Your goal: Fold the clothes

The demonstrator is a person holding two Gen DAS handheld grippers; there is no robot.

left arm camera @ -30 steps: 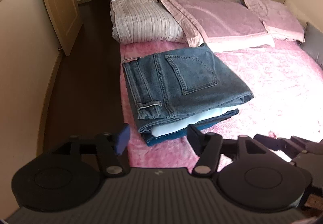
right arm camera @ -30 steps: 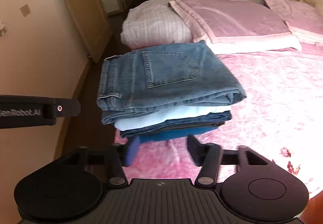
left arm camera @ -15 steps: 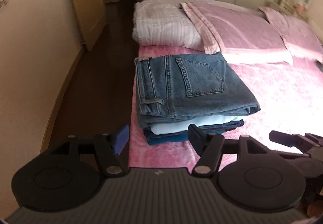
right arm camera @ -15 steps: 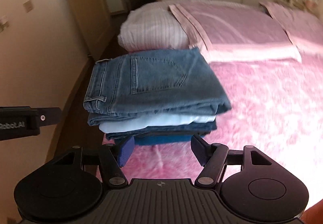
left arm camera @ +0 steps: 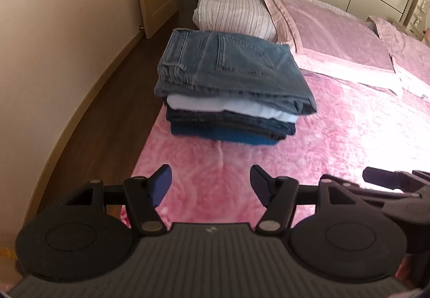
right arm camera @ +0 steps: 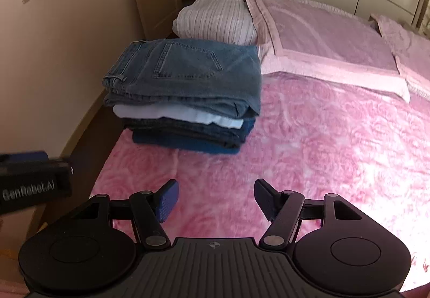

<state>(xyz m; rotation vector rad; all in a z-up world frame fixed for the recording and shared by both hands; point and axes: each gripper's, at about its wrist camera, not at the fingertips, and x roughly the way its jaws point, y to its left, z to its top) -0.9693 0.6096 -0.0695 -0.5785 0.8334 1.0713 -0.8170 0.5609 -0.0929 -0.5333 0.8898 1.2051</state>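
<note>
Denim on top: folded blue jeans (left arm camera: 231, 69) crown the clothes stack (right arm camera: 185, 120), over a white garment (left arm camera: 228, 107), darker jeans and a deep blue piece at the bottom. Stack sits on the pink plush blanket (right arm camera: 309, 142) near the bed's left edge, just before the striped pillow (left arm camera: 233, 13).

Compared with a second ago, both tools pulled back: stack now farther off in both views, more bare blanket between tips and pile. Left tool (left arm camera: 211, 185) wide open, holding nothing; right tool (right arm camera: 216, 197) the same, open and without cloth. Stack itself not shifted, edges fairly square. Probably means this garment is finished and placed; no unfolded piece visible on the bed here.

No containers in view, no basket or box; only the pile itself holds the clothes.
</note>
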